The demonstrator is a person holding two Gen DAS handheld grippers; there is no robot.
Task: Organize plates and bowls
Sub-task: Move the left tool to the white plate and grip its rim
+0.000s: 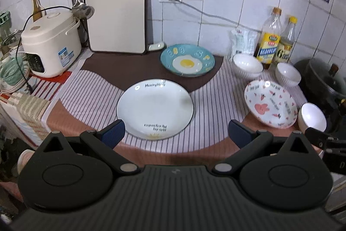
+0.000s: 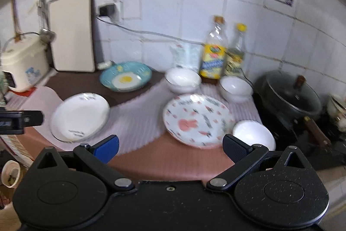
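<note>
Both tools, left tool (image 1: 176, 133) & right tool (image 2: 170, 145), spread wide, empty, above counter w/ plates.

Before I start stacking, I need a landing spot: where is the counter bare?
Free: the striped cloth between the white plate and the rabbit plate, and the brown mat before the cutting board. Crowded: the right end, with three bowls, bottles and the pot.

A rice cooker (image 1: 50, 44), cutting board (image 1: 115, 8), two bottles (image 1: 269, 38) and a lidded pot (image 2: 292, 96).
</note>
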